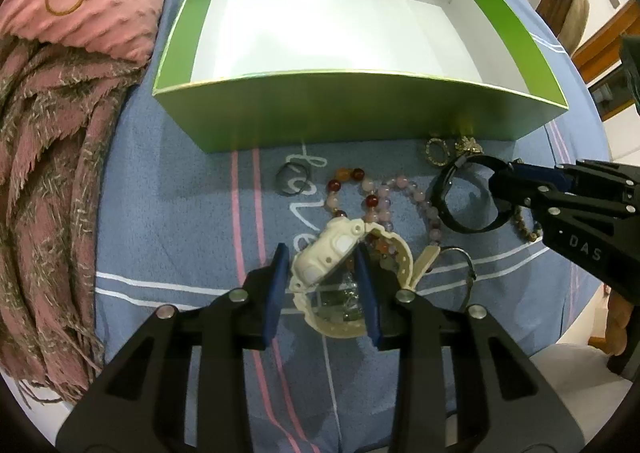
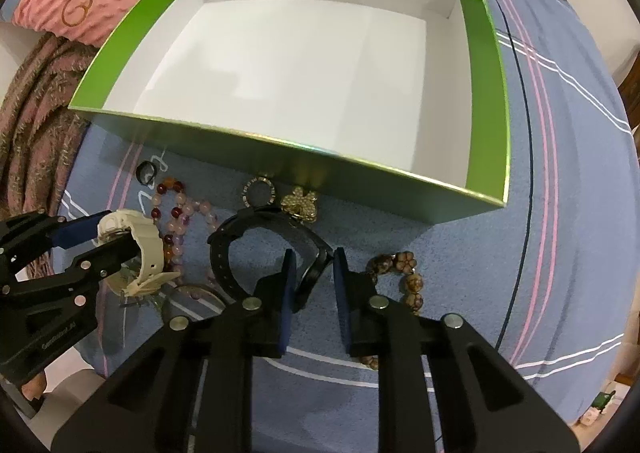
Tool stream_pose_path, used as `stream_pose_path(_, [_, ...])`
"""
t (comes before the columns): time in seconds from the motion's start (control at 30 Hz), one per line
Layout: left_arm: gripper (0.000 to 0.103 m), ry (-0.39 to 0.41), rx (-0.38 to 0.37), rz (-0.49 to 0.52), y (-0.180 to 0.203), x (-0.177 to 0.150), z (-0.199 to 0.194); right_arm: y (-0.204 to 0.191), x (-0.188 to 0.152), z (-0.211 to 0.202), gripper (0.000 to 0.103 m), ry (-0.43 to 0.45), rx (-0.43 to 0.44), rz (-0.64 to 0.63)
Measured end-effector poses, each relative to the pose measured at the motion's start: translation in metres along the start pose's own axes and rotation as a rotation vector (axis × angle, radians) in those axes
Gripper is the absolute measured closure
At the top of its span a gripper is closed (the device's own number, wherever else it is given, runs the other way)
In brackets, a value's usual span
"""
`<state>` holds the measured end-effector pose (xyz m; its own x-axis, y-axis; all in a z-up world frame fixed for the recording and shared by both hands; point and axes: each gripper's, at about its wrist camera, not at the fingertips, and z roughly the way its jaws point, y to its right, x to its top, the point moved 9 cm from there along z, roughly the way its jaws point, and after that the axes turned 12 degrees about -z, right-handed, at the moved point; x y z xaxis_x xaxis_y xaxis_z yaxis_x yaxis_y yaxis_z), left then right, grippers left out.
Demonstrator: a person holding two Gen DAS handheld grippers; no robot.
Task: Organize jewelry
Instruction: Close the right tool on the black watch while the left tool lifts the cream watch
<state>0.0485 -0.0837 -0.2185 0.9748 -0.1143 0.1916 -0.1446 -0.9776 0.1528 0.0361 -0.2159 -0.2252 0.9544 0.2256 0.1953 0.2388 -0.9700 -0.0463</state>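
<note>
An empty green box [image 1: 360, 109] with a white inside stands on the blue bedspread; it also shows in the right wrist view [image 2: 280, 169]. In front of it lies jewelry. My left gripper [image 1: 322, 259] is closed around a cream watch [image 1: 328, 253], also seen in the right wrist view [image 2: 136, 241]. My right gripper [image 2: 314, 265] has its pads around the strap of a black watch [image 2: 256, 237], which shows in the left wrist view [image 1: 468, 193] too. A pink and red bead bracelet [image 1: 372, 189] lies between the watches.
A gold ring charm [image 2: 260, 193] and a gold flower brooch [image 2: 300, 205] lie against the box's front wall. A brown flower-bead bracelet [image 2: 408, 273] lies right of my right gripper. A black hair tie [image 1: 292, 175] lies left. Pink blankets [image 1: 60, 93] are piled at the left.
</note>
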Motion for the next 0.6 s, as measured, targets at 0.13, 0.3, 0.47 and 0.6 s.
stream_pose_path(0.13, [0.071, 0.024, -0.008, -0.029, -0.004, 0.004, -0.008, 0.002, -0.001, -0.014, 0.095, 0.032, 0.016, 0.006])
stream_pose_path(0.3, [0.081, 0.061, -0.03, -0.034, -0.002, 0.013, -0.022, 0.006, -0.002, -0.037, 0.095, 0.073, 0.018, 0.005])
stream_pose_path(0.47, [0.083, 0.051, -0.033, -0.043, -0.002, 0.011, -0.014, 0.007, -0.004, -0.037, 0.095, 0.071, 0.018, 0.009])
stream_pose_path(0.6, [0.083, 0.044, -0.035, -0.046, -0.002, 0.006, -0.013, 0.008, -0.007, -0.036, 0.095, 0.067, 0.019, 0.017])
